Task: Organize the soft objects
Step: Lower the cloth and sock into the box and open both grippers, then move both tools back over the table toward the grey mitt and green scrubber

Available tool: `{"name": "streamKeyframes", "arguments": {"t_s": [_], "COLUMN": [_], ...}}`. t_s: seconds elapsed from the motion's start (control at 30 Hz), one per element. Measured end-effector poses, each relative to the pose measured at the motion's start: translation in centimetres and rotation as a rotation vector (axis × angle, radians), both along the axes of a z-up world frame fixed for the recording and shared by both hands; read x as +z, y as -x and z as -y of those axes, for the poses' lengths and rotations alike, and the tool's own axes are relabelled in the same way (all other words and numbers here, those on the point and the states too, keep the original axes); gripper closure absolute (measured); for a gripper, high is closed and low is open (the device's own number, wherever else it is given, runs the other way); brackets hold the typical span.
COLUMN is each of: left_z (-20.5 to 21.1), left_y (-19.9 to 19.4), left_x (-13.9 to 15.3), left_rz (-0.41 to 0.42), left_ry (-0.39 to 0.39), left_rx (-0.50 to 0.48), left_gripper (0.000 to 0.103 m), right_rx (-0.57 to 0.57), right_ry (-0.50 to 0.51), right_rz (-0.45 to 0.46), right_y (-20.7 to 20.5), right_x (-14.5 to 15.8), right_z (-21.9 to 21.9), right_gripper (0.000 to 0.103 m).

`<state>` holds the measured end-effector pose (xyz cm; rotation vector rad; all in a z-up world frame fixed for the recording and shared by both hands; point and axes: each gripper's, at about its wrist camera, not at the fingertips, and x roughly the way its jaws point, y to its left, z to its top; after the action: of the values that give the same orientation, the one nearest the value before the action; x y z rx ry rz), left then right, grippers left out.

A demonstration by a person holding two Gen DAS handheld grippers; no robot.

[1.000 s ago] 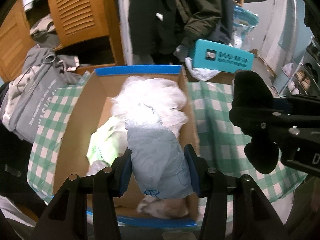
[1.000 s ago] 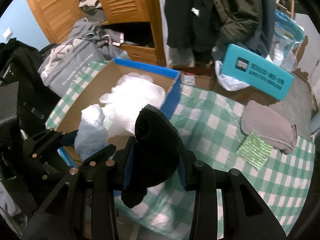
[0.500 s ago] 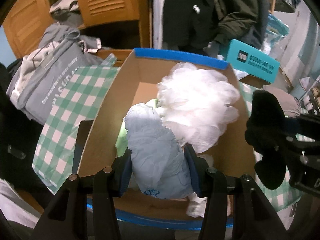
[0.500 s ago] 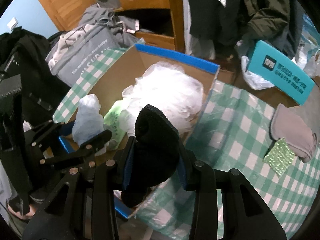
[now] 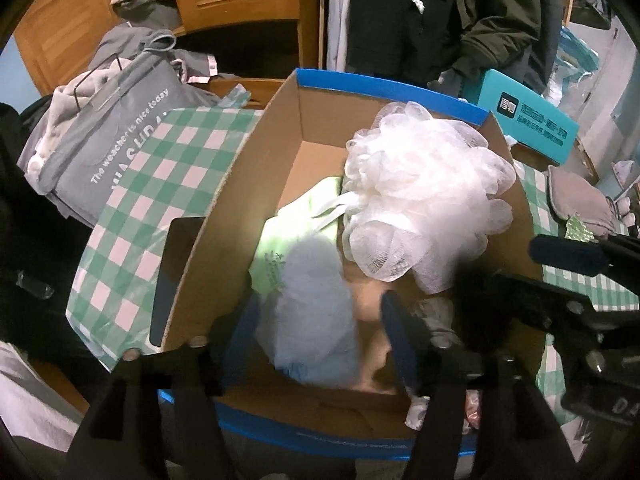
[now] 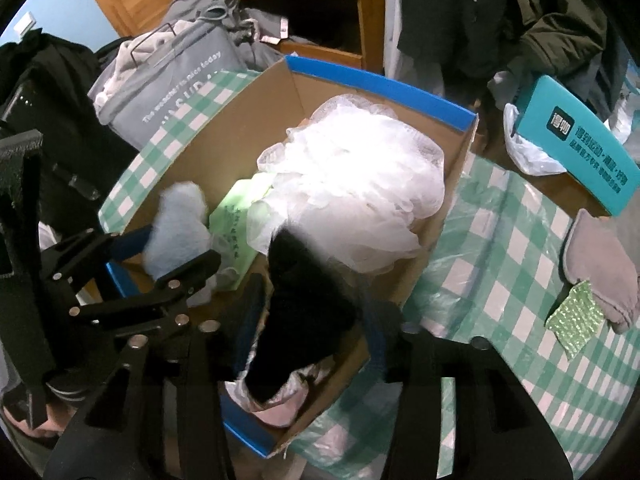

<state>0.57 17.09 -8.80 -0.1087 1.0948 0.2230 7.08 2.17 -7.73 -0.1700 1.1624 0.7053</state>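
Observation:
A cardboard box with a blue rim [image 5: 384, 88] holds a white mesh pouf [image 5: 424, 196] and a light green bag [image 5: 296, 232]. My left gripper [image 5: 320, 336] hangs over the box's near end with its jaws opening. A blurred light blue bundle [image 5: 312, 320] sits between the pads with gaps on both sides. My right gripper [image 6: 314, 320] is beside it over the box [image 6: 380, 84], jaws also opening. A blurred black soft piece [image 6: 304, 308] is loose between its pads. The right wrist view also shows the left gripper [image 6: 168, 252] and the blue bundle [image 6: 176, 232].
The box stands on a green checked tablecloth [image 6: 500, 280]. To the right lie a grey cloth [image 6: 600, 264] and a glittery green sponge [image 6: 576, 320]. A teal box [image 5: 532, 124] is behind, a grey tote bag [image 5: 120, 148] at left. Dark coats hang at the back.
Both grippers have come lower and further over the box. Their jaws have widened, and the blue bundle and the black piece are no longer squeezed.

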Motion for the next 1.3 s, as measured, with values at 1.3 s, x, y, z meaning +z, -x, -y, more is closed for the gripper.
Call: {"name": "streamKeyframes", "arguments": {"t_s": [1.3], "left_z": [8.0], "left_y": [-0.5], "left_x": [3.4], "left_rz": [0.069], "left_ry": [0.003], "left_rx": [-0.19], "left_gripper": [0.027], "right_rx": [-0.162], "right_ry": [0.029], "right_rz": [0.07], "right_y": [0.6], "right_x": [2.3], "right_z": [9.9], "right_gripper": [0.03]}}
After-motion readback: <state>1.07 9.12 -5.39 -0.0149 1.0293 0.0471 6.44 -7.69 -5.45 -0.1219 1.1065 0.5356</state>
